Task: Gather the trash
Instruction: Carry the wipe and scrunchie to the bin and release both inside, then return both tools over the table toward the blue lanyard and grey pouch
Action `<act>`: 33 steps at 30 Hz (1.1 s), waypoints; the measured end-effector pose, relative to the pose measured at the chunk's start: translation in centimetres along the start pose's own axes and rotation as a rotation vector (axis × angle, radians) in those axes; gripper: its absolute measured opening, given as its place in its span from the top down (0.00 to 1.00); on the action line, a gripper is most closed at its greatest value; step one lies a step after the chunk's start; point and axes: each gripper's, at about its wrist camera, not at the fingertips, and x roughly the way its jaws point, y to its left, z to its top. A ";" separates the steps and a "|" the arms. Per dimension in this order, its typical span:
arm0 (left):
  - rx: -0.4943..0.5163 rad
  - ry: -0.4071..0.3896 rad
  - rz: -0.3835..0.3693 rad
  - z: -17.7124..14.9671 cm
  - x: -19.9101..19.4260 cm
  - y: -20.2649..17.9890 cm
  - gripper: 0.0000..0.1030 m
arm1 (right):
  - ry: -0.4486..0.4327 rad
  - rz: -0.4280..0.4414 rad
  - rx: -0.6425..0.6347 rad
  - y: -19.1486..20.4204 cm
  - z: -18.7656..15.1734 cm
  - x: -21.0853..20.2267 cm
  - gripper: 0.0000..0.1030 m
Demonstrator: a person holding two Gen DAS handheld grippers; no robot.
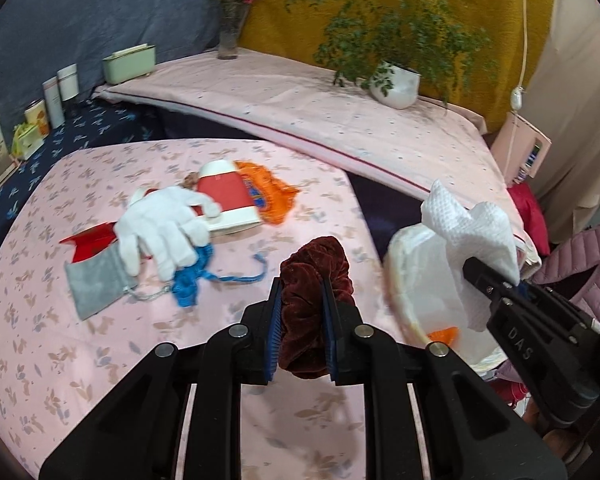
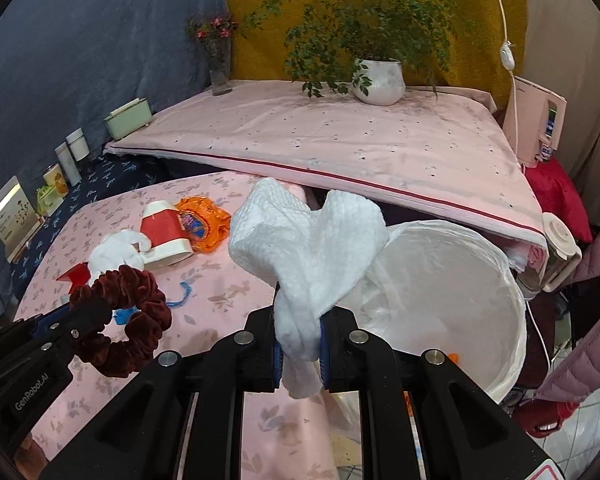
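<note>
My left gripper (image 1: 301, 304) is shut on a dark red velvet scrunchie (image 1: 314, 276), held above the pink floral table (image 1: 80, 360); it also shows in the right wrist view (image 2: 124, 320). My right gripper (image 2: 300, 340) is shut on a white paper towel (image 2: 304, 240), held at the rim of the white-lined trash bin (image 2: 480, 280). In the left wrist view the towel (image 1: 472, 228) hangs over the bin (image 1: 412, 280). An orange scrap (image 1: 444, 334) lies inside the bin.
On the table lie a white glove (image 1: 160, 228), a red and white box (image 1: 228, 196), an orange wrapper (image 1: 266, 192), a grey pouch (image 1: 94, 284), blue yarn (image 1: 192, 280) and red paper (image 1: 88, 240). Behind stand a potted plant (image 2: 380, 80) and a vase (image 2: 220, 68).
</note>
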 end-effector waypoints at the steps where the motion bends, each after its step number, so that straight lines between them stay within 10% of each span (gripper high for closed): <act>1: 0.009 -0.001 -0.007 0.1 0.0 -0.7 0.83 | 0.001 -0.008 0.007 -0.6 -0.1 0.0 0.88; 21: 0.122 0.057 -0.204 1.0 4.0 -10.7 0.82 | 0.087 -0.097 0.112 -9.3 -2.5 2.3 0.87; 28: 0.112 0.053 -0.209 1.0 4.9 -11.7 0.53 | 0.073 -0.119 0.123 -10.0 -3.0 2.5 0.56; 33: 0.115 0.050 -0.188 1.0 4.9 -11.3 0.52 | 0.062 -0.120 0.124 -10.0 -2.8 2.2 0.52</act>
